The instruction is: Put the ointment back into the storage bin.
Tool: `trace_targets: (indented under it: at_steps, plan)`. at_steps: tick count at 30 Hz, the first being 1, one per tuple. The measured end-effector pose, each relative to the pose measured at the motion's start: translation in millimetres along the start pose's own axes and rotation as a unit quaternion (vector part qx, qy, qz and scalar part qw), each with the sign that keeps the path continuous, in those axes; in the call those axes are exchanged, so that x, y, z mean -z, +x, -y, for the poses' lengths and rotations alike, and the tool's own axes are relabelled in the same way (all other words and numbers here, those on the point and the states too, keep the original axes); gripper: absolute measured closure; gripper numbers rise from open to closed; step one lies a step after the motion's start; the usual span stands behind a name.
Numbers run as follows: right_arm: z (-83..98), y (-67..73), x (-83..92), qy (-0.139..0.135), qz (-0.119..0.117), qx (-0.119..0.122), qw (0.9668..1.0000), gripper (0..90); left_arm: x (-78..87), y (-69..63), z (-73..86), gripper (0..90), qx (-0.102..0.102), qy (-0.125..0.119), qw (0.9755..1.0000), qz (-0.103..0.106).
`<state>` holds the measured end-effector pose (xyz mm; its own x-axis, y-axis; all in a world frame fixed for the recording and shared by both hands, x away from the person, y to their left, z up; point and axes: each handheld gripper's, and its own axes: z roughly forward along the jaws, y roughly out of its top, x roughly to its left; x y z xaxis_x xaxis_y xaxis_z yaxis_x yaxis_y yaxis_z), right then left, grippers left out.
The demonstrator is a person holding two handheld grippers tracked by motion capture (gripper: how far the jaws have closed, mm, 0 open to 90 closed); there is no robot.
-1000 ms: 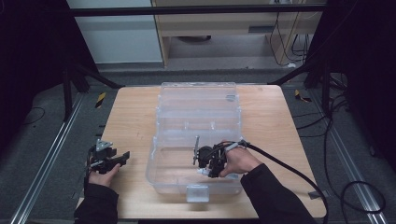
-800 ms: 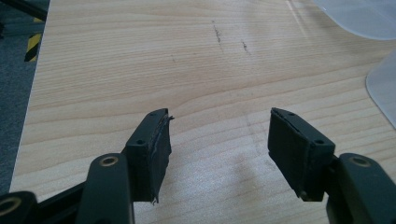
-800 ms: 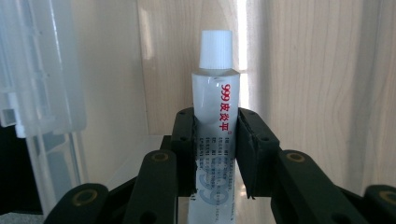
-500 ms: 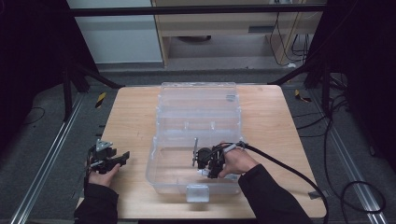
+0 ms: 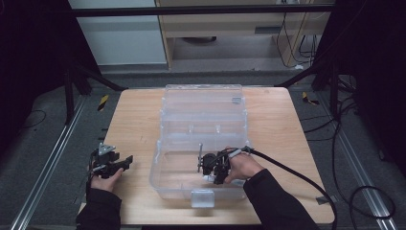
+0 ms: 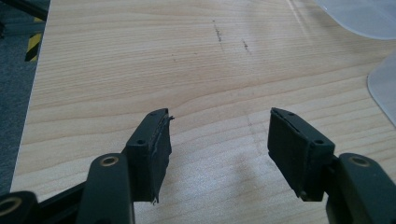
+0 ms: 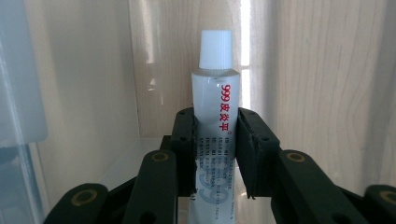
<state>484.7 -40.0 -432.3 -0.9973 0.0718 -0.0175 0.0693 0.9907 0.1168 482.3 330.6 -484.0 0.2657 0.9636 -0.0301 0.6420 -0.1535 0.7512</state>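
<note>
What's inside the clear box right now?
Inside the clear box: the right gripper, shut on a white tube with a white cap and red print. Table wood shows through the floor. The hand and gripper cover part of the floor, so anything beneath them is hidden.

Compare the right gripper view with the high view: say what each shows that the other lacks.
Right gripper view: the tube is white with a white cap and red print, clamped between the right gripper's jaws. High view: the clear box lies open on the wooden table, and the left gripper rests apart from it. Both: the right gripper is inside the box.
</note>
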Motion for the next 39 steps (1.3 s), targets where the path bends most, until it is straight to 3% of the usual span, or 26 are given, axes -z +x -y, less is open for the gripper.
trace_targets:
  at_steps: [15, 23, 28, 34, 35, 37, 38, 39]
  plan:
    - [-0.9, 1.7, -4.2, 0.006, -0.006, -0.005, 1.0000, 68.9, 0.0, 0.1, 0.0, 39.0, 0.000, 0.000, 1.0000, 0.000]
    - [0.3, 1.6, 0.2, -0.004, -0.001, -0.004, 1.0000, 68.3, 0.0, 0.1, 0.0, 39.0, 0.000, 0.000, 1.0000, 0.000]
    - [1.9, 0.8, 9.4, -0.011, 0.007, -0.006, 0.9999, 68.1, 0.0, 0.2, 0.0, 39.0, 0.001, 0.000, 1.0000, 0.000]
    - [8.1, -0.5, 28.3, -0.033, 0.018, -0.029, 0.9989, 66.0, 0.2, 0.2, 0.0, 39.0, 0.001, 0.000, 1.0000, 0.000]
    - [11.3, -0.9, 35.7, -0.049, 0.019, -0.035, 0.9980, 64.9, 0.4, 0.2, -0.1, 39.0, 0.001, -0.001, 1.0000, 0.001]
    - [12.5, -1.2, 38.0, -0.056, 0.021, -0.034, 0.9976, 64.1, 0.4, 0.2, 0.0, 39.0, 0.001, -0.001, 1.0000, 0.001]
    - [15.2, -0.1, 46.8, -0.071, 0.025, -0.049, 0.9960, 62.6, 0.3, 0.2, 0.0, 39.0, 0.001, 0.000, 1.0000, 0.000]
    - [16.4, -0.4, 49.5, -0.078, 0.026, -0.050, 0.9954, 61.3, 0.3, 0.2, 0.0, 39.0, 0.001, 0.000, 1.0000, 0.000]
